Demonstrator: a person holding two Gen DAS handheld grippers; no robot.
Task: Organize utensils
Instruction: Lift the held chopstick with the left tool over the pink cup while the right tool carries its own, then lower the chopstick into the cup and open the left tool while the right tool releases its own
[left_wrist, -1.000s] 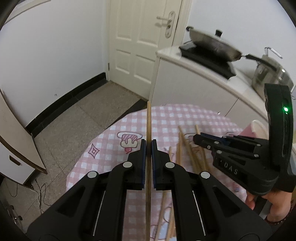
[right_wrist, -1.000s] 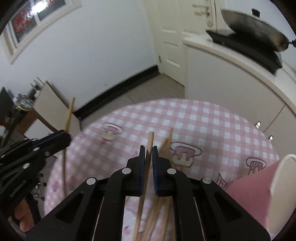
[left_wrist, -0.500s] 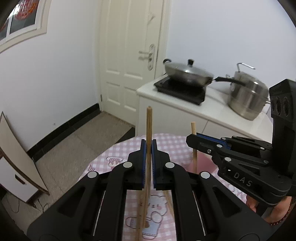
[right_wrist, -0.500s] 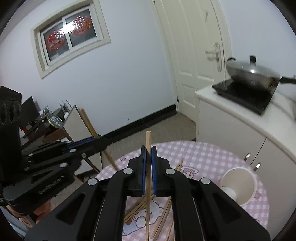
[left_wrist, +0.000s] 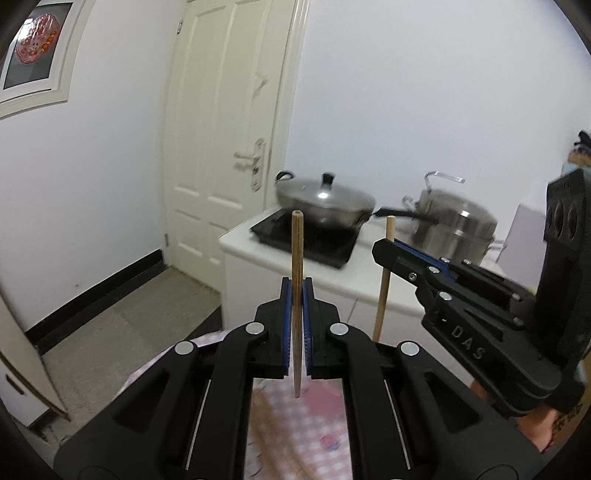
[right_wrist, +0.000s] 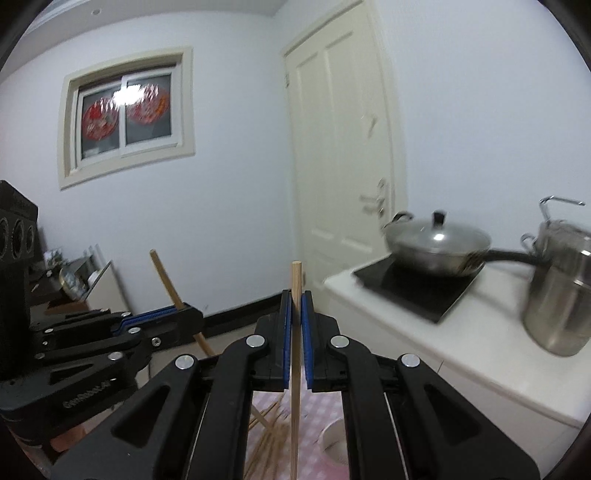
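My left gripper (left_wrist: 296, 286) is shut on a wooden chopstick (left_wrist: 296, 254) and holds it upright, lifted above the pink checked table (left_wrist: 295, 435). My right gripper (right_wrist: 296, 299) is shut on another wooden chopstick (right_wrist: 295, 280), also upright. In the left wrist view the right gripper (left_wrist: 384, 251) stands to the right with its chopstick (left_wrist: 384, 288). In the right wrist view the left gripper (right_wrist: 184, 314) is at the left with its chopstick (right_wrist: 166, 277) tilted. Several loose chopsticks (right_wrist: 269, 435) lie on the table beside a white cup (right_wrist: 334, 443).
A white counter (left_wrist: 332, 273) behind the table carries a black cooktop (left_wrist: 306, 240), a lidded wok (left_wrist: 325, 201) and a steel pot (left_wrist: 454, 225). A white door (left_wrist: 221, 147) is beyond. Flat boards lean at the left wall (left_wrist: 22, 369).
Both grippers have risen and tilted up from the table, each carrying its chopstick. The views now face the door and counter, with the table low in frame.
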